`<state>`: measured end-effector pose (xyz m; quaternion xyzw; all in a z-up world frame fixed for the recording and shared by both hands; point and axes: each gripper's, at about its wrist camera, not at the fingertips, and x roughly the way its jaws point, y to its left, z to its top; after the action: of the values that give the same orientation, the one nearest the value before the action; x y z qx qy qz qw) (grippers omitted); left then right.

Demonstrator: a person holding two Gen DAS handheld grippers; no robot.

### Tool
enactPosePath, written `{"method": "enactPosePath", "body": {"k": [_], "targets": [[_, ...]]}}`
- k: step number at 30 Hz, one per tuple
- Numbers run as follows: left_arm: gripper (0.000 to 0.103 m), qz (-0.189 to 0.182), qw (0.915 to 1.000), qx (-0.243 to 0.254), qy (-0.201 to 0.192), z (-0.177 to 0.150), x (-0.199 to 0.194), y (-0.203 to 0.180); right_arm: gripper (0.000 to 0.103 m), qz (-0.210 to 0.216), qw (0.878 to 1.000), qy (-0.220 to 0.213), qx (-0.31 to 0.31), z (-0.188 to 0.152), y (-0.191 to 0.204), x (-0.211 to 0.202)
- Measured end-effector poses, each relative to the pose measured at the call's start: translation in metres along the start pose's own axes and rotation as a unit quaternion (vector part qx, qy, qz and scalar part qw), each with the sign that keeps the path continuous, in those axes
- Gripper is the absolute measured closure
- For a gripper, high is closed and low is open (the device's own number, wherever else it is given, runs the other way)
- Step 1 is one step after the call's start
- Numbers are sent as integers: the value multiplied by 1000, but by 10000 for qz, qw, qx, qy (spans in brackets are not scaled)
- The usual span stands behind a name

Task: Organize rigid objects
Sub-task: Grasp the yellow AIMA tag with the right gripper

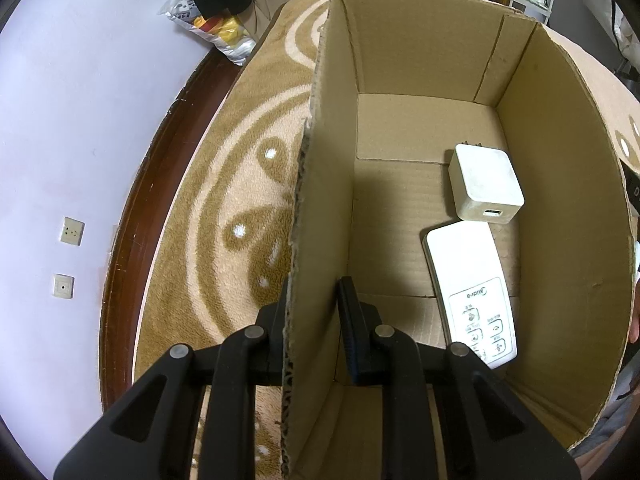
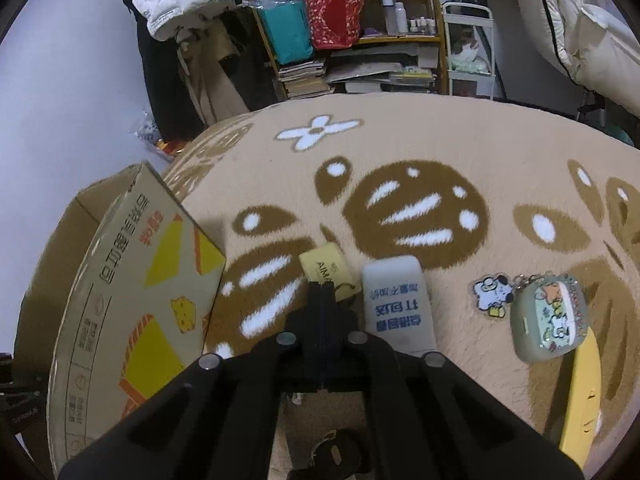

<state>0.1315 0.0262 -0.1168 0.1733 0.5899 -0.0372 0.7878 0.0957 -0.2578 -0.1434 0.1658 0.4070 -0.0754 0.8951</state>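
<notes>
My left fingers (image 1: 314, 312) clamp the cardboard box (image 1: 560, 208) wall while my right fingers (image 2: 323, 292), pressed together at centre frame, pinch the yellow card (image 2: 326, 270), whose thin edge could slip free.

Charger (image 1: 485, 181) behind remote (image 1: 470, 292) — both in box (image 1: 560, 208).

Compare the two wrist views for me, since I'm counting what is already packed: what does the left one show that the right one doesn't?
Only the left wrist view looks inside the cardboard box: a white charger and a white remote lie on its bottom, and the left tongs are clamped on its wall. Only the right wrist view shows things lying on the rug: a yellow card at the tips of the shut right tongs, a white case, a cartoon charm and a green pouch. Both show the box and the patterned rug.
</notes>
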Motion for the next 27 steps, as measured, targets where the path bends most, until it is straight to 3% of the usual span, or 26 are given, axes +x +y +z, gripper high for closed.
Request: {"method": "enactPosePath", "body": {"k": [5, 8, 10, 12, 13, 20, 22, 26, 27], "targets": [[83, 15, 10000, 12, 0, 0, 0, -1, 100, 27, 9995, 240, 222, -2, -8, 9], [82, 12, 10000, 9, 1, -1, 0, -1, 87, 141, 9990, 236, 366, -3, -13, 11], [82, 20, 10000, 12, 0, -1, 0, -1, 69, 170, 9988, 189, 430, -3, -14, 11], [82, 40, 10000, 31, -3, -1, -1, -2, 59, 286, 9984, 118, 478, -2, -15, 10], [82, 52, 10000, 39, -4, -1, -1, -3, 59, 301, 9984, 90, 471, -1, -14, 11], [82, 57, 10000, 63, 14, -1, 0, -5, 63, 105, 9998, 115, 105, 3, -2, 24], [82, 45, 10000, 56, 20, -1, 0, -5, 85, -36, 9997, 259, 7, 2, -1, 32], [82, 35, 10000, 47, 38, 0, 0, -5, 92, -72, 9997, 189, -131, 1, -2, 32], [82, 43, 10000, 54, 40, 0, 1, -6, 101, -76, 9997, 142, -181, 1, 0, 29]]}}
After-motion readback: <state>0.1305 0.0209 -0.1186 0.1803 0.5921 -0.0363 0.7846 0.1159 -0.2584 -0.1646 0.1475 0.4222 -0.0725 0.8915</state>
